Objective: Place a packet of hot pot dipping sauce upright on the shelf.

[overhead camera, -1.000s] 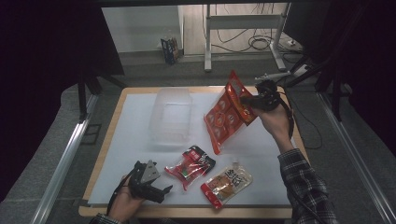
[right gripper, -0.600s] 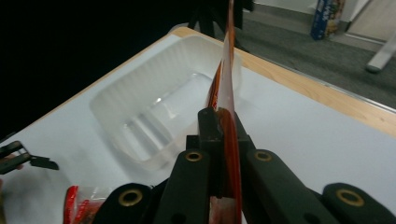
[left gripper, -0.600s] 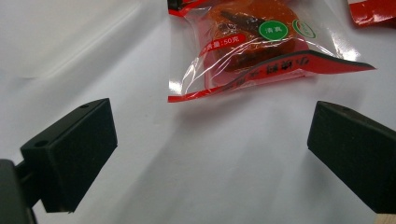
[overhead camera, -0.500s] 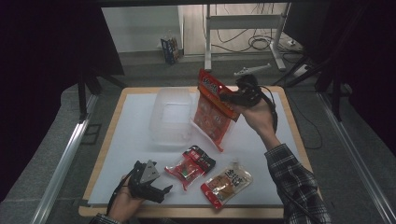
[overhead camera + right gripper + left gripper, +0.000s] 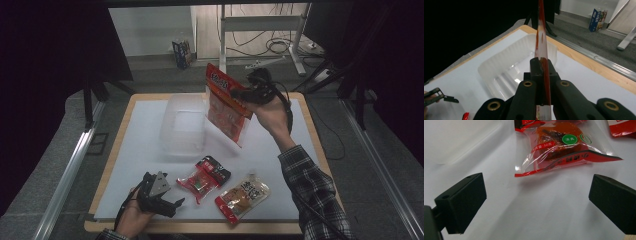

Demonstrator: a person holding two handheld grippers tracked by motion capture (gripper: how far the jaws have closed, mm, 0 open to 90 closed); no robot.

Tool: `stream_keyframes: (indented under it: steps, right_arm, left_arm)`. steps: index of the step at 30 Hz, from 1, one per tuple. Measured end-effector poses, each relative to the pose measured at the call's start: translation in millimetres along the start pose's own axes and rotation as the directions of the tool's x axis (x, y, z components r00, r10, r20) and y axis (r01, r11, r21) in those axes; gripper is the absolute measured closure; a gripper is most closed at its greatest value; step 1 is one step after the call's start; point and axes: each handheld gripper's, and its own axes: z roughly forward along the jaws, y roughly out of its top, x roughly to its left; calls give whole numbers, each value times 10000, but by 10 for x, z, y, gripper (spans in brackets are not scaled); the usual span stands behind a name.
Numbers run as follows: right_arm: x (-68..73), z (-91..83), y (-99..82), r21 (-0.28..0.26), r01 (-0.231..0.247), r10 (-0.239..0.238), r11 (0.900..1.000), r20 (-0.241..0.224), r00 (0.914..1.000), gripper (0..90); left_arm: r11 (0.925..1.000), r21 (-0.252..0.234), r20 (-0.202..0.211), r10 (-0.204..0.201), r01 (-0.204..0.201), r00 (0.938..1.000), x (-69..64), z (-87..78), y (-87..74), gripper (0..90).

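White sheet covers the wooden worktop (image 5: 320, 150), dark room around it. Nearest edge: left gripper (image 5: 172, 206) rests low on the sheet at the front-left corner, fingers (image 5: 461, 202) spread wide w/ nothing between them; the left gripper view looks past them at a clear pouch w/ red trim and orange contents (image 5: 564, 147) lying flat just ahead. Same pouch in the high view (image 5: 202, 179) sits front-centre, and a second pouch w/ pale label (image 5: 242, 196) lies just to its right, apart from it. Mid worktop: clear plastic tub (image 5: 182, 125), open side up. Above and just right of the tub's rim, the right gripper (image 5: 235, 94) holds a big red snack bag (image 5: 227, 107) off the surface, bag hanging tilted, its lower corner over the sheet beside the tub. Right gripper view shows the bag edge-on (image 5: 541, 37), pinched tight between the fingers (image 5: 535, 66), tub (image 5: 506, 67) below. Far back: grey floor, desk legs, cables, a small carton (image 5: 181, 52).
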Motion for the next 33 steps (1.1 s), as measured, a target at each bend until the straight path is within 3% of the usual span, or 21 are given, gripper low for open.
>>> stream_keyframes:
  steps: [12, 33]
  right_arm:
    - [53, 146, 307, -368, -365, 352, 9987, -349, 9988, 889]
    - [295, 659, 696, -404, -365, 340, 9985, -609, 9976, 889]
  left_arm:
    - [9993, -165, -9, -333, 333, 9994, 22, -26, 4, 5]
    - [9990, -339, -29, -280, 279, 9996, 11, -51, 14, 25]
